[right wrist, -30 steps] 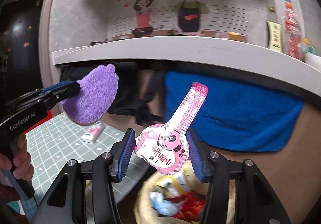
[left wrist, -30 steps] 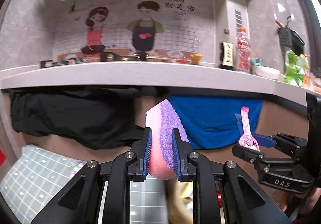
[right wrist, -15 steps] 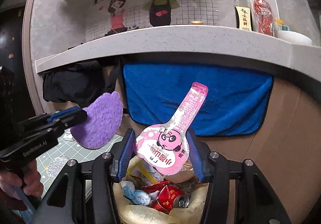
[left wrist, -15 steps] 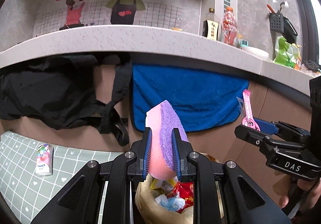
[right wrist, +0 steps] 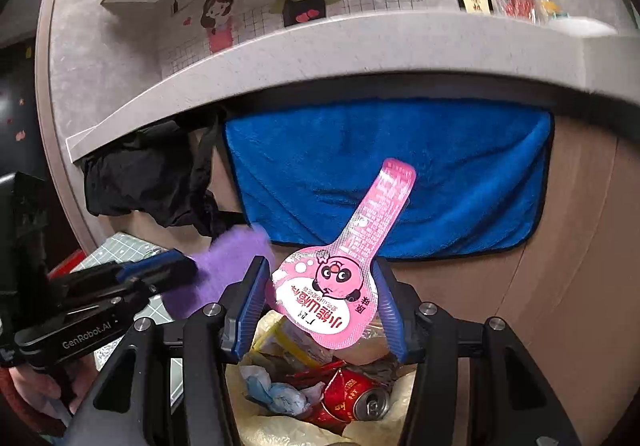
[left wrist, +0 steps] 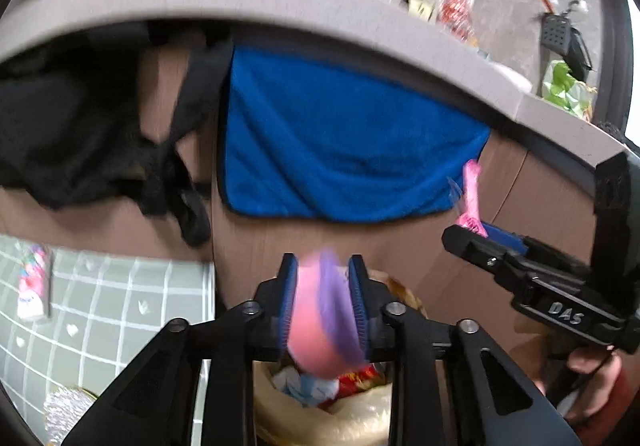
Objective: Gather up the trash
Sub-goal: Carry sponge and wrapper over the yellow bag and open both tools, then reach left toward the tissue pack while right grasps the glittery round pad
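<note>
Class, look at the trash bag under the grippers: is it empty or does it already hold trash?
It holds trash: the bag contains a red can and crumpled wrappers.

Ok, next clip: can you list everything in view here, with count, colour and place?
sponge: 1, pink and purple, between left tool's opening jaws, above bin
wrapper: 1, pink, between right tool's jaws, above bin
bin: 1, cream liner, below both tools
can: 1, red, in bin
towel: 1, blue, hanging under counter
cloth: 1, black, left of towel
counter: 1, grey, above
mat: 1, green grid, floor left
packet: 1, pink and white, on mat
left tool: 1, black
right tool: 1, black
</note>
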`<state>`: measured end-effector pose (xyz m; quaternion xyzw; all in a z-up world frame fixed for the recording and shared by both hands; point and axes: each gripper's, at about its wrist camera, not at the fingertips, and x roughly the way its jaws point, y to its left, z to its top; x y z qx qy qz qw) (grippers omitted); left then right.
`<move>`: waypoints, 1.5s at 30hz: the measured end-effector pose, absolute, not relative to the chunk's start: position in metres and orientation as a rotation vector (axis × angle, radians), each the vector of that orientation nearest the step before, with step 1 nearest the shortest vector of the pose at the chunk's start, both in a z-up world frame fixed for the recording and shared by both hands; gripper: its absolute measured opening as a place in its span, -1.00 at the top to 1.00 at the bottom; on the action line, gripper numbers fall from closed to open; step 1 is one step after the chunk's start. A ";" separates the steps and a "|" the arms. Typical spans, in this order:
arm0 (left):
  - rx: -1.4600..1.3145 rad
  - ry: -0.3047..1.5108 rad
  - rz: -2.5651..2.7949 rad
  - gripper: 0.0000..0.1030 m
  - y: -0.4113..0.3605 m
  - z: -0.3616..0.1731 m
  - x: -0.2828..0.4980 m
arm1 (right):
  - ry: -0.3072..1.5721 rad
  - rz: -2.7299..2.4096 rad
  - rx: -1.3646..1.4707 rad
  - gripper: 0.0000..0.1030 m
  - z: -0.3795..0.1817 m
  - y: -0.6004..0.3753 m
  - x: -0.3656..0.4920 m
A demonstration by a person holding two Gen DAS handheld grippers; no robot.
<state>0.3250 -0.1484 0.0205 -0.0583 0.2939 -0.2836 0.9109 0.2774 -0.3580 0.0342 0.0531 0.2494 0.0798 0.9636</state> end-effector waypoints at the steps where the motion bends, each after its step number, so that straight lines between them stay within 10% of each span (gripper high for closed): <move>1: -0.120 0.623 -0.580 0.35 -0.145 0.018 0.328 | 0.528 0.156 0.117 0.01 0.029 -0.359 0.281; 29: -0.217 0.491 -0.065 0.19 0.139 0.060 0.263 | 0.615 0.462 0.023 -0.01 0.013 -0.184 0.260; 45: -0.304 0.679 -0.107 0.15 0.194 -0.025 0.272 | 0.874 0.627 -0.103 -0.01 -0.076 -0.075 0.274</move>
